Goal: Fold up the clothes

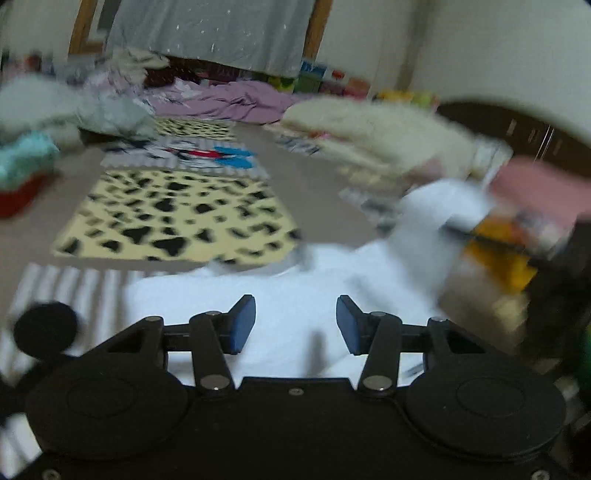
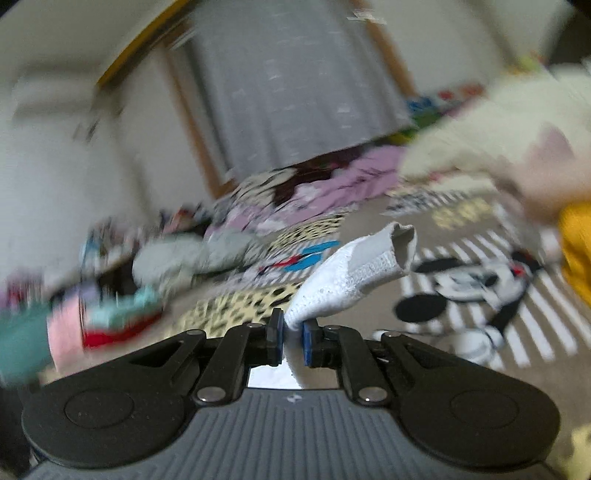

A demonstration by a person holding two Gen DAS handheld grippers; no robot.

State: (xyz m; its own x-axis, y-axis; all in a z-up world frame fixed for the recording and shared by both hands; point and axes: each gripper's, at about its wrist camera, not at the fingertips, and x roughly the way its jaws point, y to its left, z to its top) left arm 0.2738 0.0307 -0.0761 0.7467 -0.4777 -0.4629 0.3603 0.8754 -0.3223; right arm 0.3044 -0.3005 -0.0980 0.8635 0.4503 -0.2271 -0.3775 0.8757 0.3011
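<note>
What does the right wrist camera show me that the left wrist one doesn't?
Only the right wrist view shows the right gripper shut on a white sock, and a cartoon mouse on the striped rug. Only the left wrist view shows the left gripper open over a white garment, gripping nothing. Both show the yellow spotted mat, the purple bedding and the grey curtain.

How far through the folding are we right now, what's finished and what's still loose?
Looks done: a cream folded stack sits at the right, though blurred. In hand: the right gripper is shut on a white textured knit garment; the left gripper is open above white cloth, gripping nothing. Left: the crumpled purple pile and grey-green bundle look unfolded.
</note>
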